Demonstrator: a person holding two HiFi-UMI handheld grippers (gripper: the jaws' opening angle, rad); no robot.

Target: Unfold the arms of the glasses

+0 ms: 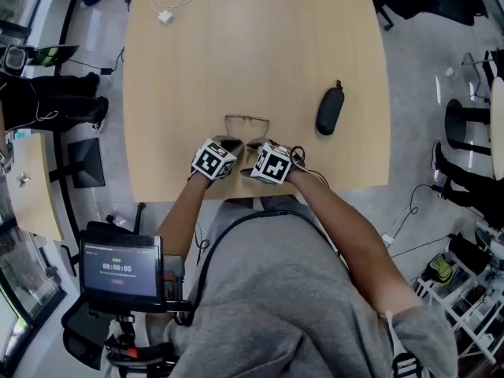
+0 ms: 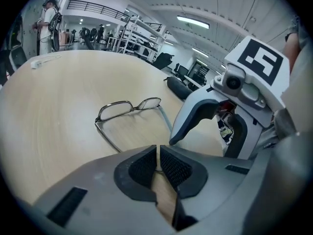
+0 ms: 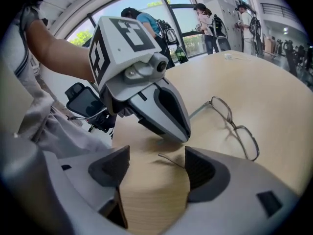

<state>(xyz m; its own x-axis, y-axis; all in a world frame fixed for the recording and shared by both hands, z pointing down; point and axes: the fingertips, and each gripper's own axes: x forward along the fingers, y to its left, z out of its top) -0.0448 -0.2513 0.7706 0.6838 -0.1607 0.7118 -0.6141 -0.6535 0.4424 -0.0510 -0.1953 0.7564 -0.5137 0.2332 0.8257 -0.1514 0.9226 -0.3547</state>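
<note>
Here, left claw (image 2: pixel 158 160) pressed together on one thin arm tip of the glasses (image 1: pixel 246 124), glasses lying by the bench (image 1: pixel 260 46) near edge, right claw (image 3: pixel 157 165) spread around the other arm tip, black case (image 1: pixel 329 110) toward the right edge.

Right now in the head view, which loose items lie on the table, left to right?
White charger with coiled cable → thin metal-framed glasses → black oval glasses case.

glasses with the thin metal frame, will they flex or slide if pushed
The thin wire-framed glasses probably weigh little and would slide on the smooth wooden table. Their slender arms look springy, likely to bend where the left gripper pinches one.
</note>
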